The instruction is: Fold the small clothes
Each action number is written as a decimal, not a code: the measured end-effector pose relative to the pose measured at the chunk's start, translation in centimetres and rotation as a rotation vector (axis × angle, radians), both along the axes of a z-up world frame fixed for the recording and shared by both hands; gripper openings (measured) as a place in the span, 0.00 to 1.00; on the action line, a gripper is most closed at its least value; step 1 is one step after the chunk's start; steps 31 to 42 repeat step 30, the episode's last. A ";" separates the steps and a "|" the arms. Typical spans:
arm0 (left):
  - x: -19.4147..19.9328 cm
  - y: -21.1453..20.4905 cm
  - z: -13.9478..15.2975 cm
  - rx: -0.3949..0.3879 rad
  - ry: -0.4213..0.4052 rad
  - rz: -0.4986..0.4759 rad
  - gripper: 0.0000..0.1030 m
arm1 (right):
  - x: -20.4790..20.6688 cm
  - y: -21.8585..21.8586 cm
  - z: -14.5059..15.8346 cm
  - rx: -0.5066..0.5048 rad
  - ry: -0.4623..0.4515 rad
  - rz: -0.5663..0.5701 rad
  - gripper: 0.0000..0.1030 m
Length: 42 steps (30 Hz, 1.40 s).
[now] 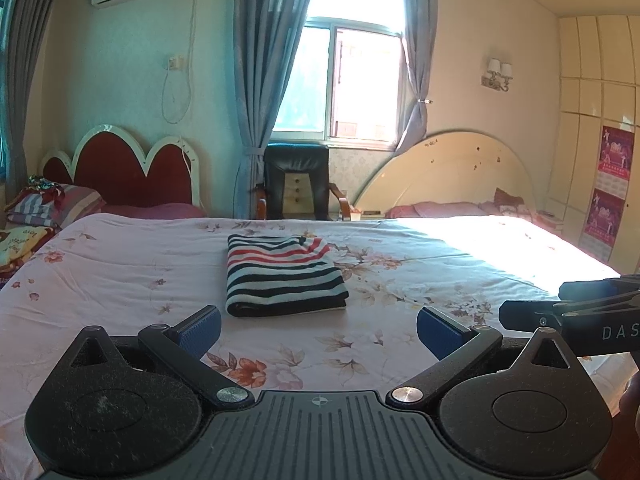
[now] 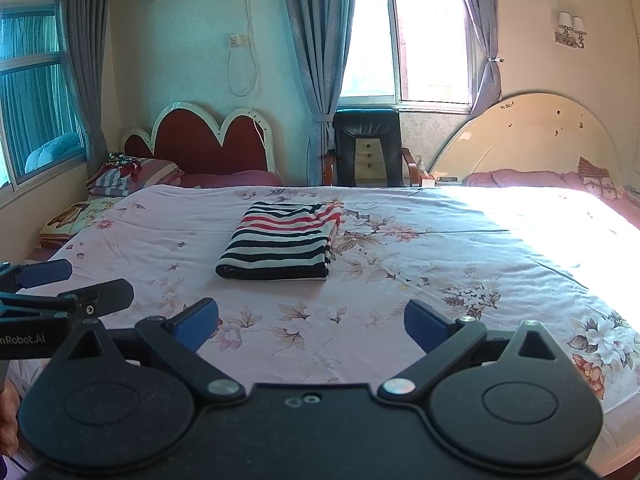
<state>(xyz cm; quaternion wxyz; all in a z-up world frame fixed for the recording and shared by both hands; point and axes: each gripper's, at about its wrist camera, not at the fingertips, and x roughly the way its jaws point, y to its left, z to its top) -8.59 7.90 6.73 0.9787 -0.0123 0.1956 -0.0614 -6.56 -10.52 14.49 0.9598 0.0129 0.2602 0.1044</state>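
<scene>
The bed (image 1: pixel 120 280) is being viewed from its near edge, and the flowered sheet is lying mostly flat, so nothing is being blocked ahead of either set of tongs. The striped garment (image 1: pixel 284 276) is sitting folded into a tidy rectangle, ahead of the left tongs (image 1: pixel 319 330) and a bit ahead-left of the right tongs (image 2: pixel 311 325), well clear of both. Red, white and dark stripes are showing, with a thick rolled fold along the near edge; it's looking like soft knit. Both tongs are being held wide open and empty, hovering side by side over the sheet.

Judging by that, the fold is looking pretty much done. If anything's being tidied, the far right corner is probably where it's needed, since it's sitting a little uneven; a light pinch should be used so the layers aren't being dragged apart.
</scene>
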 end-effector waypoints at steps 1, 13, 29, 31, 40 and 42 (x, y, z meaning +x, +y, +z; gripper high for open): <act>0.0 0.0 0.0 0.000 0.000 0.001 1.00 | 0.0 0.0 0.0 -0.001 0.001 0.001 0.96; -0.5 0.1 0.2 0.009 -0.012 0.011 1.00 | -0.1 0.1 0.1 -0.002 -0.003 0.018 0.96; -1.2 -0.2 0.8 0.029 -0.056 -0.020 1.00 | -0.2 0.2 0.2 -0.006 -0.005 0.026 0.96; -1.3 -0.3 0.7 0.025 -0.047 -0.021 1.00 | -0.3 0.2 0.2 -0.005 -0.004 0.030 0.96; -1.3 -0.3 0.7 0.025 -0.047 -0.021 1.00 | -0.3 0.2 0.2 -0.005 -0.004 0.030 0.96; -1.3 -0.3 0.7 0.025 -0.047 -0.021 1.00 | -0.3 0.2 0.2 -0.005 -0.004 0.030 0.96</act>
